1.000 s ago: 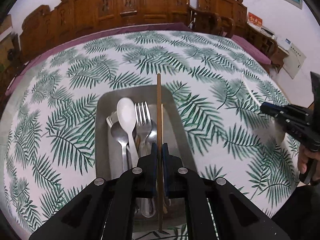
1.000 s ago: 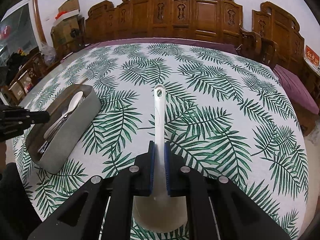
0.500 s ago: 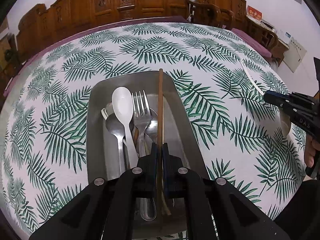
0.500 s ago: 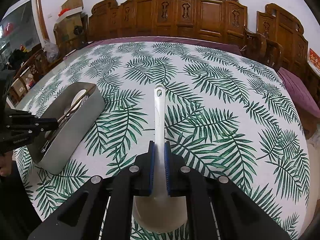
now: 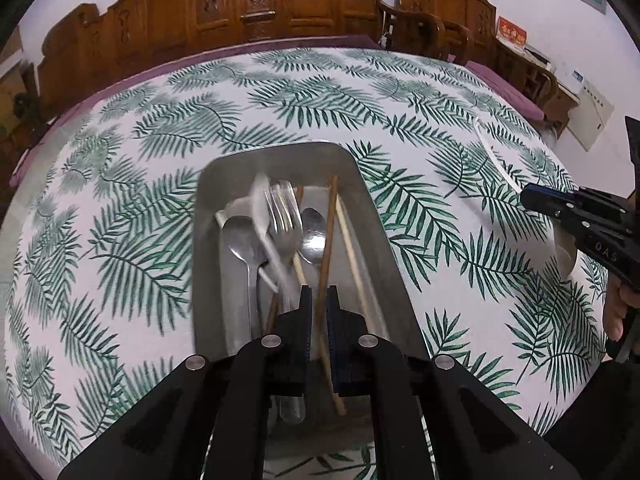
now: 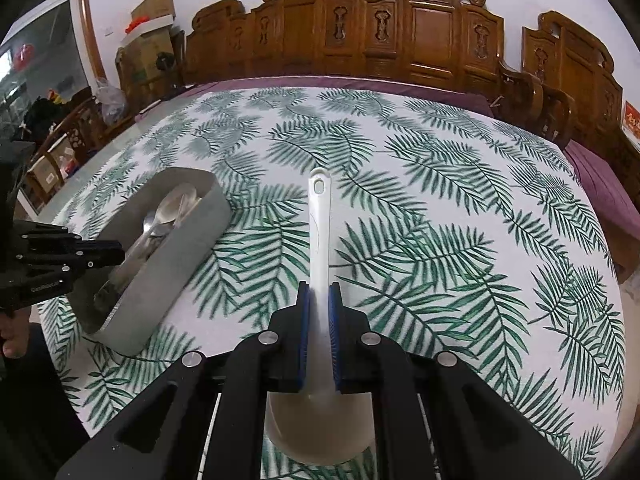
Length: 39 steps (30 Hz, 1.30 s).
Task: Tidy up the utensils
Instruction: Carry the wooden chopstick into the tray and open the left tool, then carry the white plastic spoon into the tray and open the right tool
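Hovering over a metal tray (image 5: 280, 152) on the leaf-print table (image 5: 120, 240), the left tongs (image 5: 319, 292) are drawn narrow around a brown chopstick (image 5: 330, 232). The stick slants across the gap, with its far tip down inside the tray and its near end passing under the tongs. Already lying in the tray are a fork (image 5: 286, 220), metal spoons (image 5: 240, 240), a blurred white spoon (image 5: 260, 208) and a pale chopstick (image 5: 352, 248) along the right wall.

To the right, above bare cloth and well apart from the tray, the right tongs (image 6: 318, 308) clamp the handle of a white ladle (image 6: 320, 240). Its bowl sits near the camera and its handle points to the far side. A hand (image 5: 618, 312) shows at the right edge behind that tool.

The step in hand appears to be laying the chopstick in with the rest. It would go best if the tongs part only once the stick lies low and lengthwise beside its pale partner, so that it neither bounces nor ends up crossing the fork. The tongs should then rise straight up, clear of the near rim.

The ladle looks set to go in next. It is longer than the cutlery, so it will probably need to come in along the tray's length, bowl low, once the left tool is out of the way. Knocking the light tray sideways is the main risk.
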Each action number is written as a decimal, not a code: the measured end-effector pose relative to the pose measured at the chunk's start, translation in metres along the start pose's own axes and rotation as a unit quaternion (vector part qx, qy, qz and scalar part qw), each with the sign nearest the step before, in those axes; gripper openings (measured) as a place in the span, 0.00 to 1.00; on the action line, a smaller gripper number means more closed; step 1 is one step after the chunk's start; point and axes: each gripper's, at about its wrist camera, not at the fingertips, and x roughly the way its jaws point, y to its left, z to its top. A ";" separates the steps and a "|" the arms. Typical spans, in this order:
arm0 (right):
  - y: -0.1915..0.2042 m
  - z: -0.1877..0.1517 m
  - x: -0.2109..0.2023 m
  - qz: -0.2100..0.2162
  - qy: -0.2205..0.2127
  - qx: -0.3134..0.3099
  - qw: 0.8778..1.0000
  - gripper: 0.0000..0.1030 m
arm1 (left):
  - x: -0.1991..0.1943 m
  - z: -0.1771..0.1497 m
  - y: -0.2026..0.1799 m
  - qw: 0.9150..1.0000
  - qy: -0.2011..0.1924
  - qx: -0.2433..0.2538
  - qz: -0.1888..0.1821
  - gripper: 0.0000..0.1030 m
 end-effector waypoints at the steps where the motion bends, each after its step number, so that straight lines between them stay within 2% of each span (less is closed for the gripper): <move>1: 0.003 0.001 -0.002 0.002 -0.003 -0.002 1.000 0.10 | -0.003 -0.001 0.001 1.000 -0.003 -0.001 0.000 0.06; 6: 0.026 0.012 -0.011 0.011 -0.014 -0.018 1.000 0.10 | -0.024 -0.008 0.010 1.000 -0.021 -0.011 -0.002 0.13; 11: 0.050 0.026 -0.018 0.010 -0.019 -0.037 0.999 0.10 | -0.041 -0.012 0.018 0.999 -0.034 -0.020 -0.005 0.16; 16: 0.071 0.036 -0.019 0.023 -0.025 -0.035 0.999 0.10 | -0.055 -0.017 0.030 0.998 -0.047 -0.031 -0.007 0.27; 20: 0.092 0.043 -0.018 0.034 -0.027 -0.045 0.998 0.10 | -0.063 -0.022 0.039 0.998 -0.054 -0.039 -0.002 0.45; 24: 0.111 0.050 -0.015 0.046 -0.027 -0.048 0.997 0.10 | -0.070 -0.027 0.051 0.997 -0.062 -0.049 0.002 0.71; 25: 0.116 0.051 -0.013 0.048 -0.026 -0.050 0.997 0.10 | -0.072 -0.029 0.054 0.997 -0.063 -0.053 0.005 0.74; 30: 0.137 0.055 -0.004 0.063 -0.021 -0.048 0.997 0.10 | -0.079 -0.036 0.064 0.996 -0.069 -0.057 0.012 0.77; 39: 0.165 0.060 0.023 0.091 0.000 -0.024 0.996 0.10 | -0.086 -0.045 0.078 0.995 -0.075 -0.068 0.018 0.77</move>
